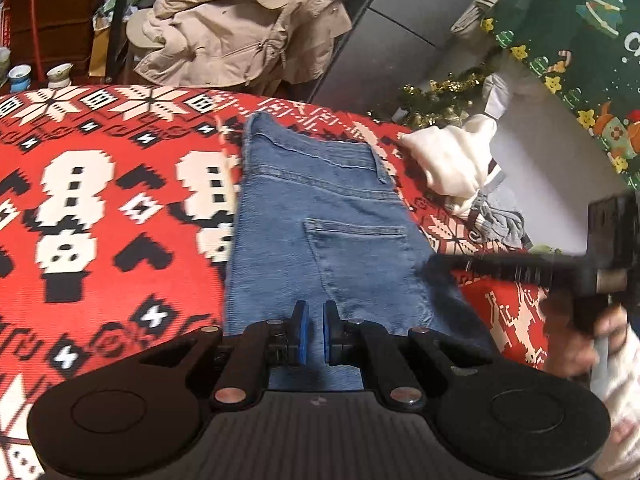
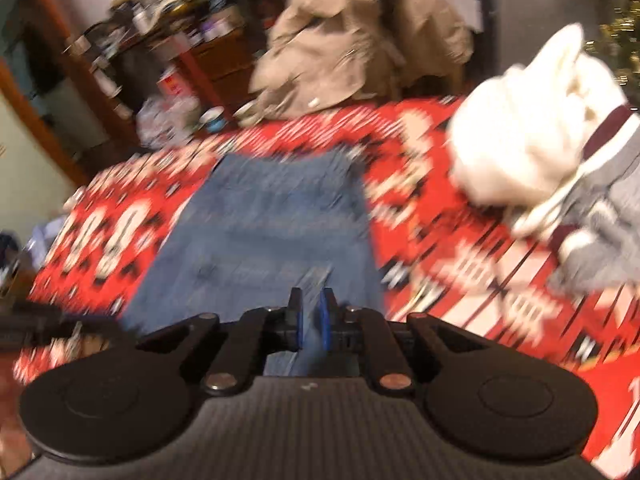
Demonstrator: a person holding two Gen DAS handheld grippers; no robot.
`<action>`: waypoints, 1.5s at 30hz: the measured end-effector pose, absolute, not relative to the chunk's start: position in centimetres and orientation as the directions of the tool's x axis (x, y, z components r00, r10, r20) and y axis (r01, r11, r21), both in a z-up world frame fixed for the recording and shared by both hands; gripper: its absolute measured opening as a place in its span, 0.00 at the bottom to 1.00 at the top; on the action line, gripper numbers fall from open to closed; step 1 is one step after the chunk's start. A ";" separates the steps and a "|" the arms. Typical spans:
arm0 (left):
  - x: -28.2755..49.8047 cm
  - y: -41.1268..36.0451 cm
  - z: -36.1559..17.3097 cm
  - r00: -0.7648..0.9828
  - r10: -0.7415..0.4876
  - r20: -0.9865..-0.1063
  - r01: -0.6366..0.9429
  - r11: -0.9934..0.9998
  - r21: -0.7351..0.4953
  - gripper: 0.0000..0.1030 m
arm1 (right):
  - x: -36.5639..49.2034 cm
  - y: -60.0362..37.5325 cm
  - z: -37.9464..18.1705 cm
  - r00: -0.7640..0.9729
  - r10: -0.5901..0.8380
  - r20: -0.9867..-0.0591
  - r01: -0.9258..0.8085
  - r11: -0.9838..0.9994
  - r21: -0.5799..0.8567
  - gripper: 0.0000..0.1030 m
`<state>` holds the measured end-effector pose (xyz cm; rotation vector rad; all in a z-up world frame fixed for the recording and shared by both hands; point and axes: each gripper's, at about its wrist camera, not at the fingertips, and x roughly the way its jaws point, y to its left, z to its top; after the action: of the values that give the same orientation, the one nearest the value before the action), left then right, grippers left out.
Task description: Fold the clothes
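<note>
Blue jeans (image 1: pixel 320 208) lie flat on a red patterned blanket (image 1: pixel 100 200), back pocket up and waistband at the far end. My left gripper (image 1: pixel 316 328) sits at their near edge, its blue pads nearly together with denim between them. In the blurred right wrist view the same jeans (image 2: pixel 272 220) stretch away, and my right gripper (image 2: pixel 312 320) pinches a raised strip of denim at the near edge. From the left wrist view, the right gripper (image 1: pixel 440 270) shows as a blurred black bar at the jeans' right side, held by a hand (image 1: pixel 580 344).
A white garment (image 1: pixel 452 160) and a grey one (image 1: pixel 500 224) are heaped on the blanket right of the jeans. A beige coat (image 1: pixel 240 28) hangs behind the far edge, with small cups (image 1: pixel 60 74) at the far left. Green Christmas cloth (image 1: pixel 580 40) and tinsel (image 1: pixel 448 92) lie at the right.
</note>
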<state>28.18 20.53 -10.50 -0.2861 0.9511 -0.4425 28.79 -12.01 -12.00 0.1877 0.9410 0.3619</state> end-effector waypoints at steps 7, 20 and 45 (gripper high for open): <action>28.0 20.7 -13.7 0.451 -0.461 -0.764 0.219 0.887 -0.406 0.03 | 26.2 -13.3 -14.5 0.508 0.378 -0.774 -0.200 0.926 0.321 0.02; 23.4 21.5 -11.7 0.487 -0.430 -0.760 0.241 0.903 -0.357 0.04 | 21.3 -16.4 -12.9 0.556 0.405 -0.726 -0.174 0.911 0.375 0.10; 20.7 21.0 -12.7 0.457 -0.534 -0.712 0.207 0.842 -0.499 0.05 | 17.7 -14.7 -13.7 0.541 0.485 -0.687 -0.190 0.866 0.462 0.10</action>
<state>20.65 21.02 -12.70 -0.3668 0.9988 -0.4693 17.71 -14.75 -13.70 0.3542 0.9175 0.4112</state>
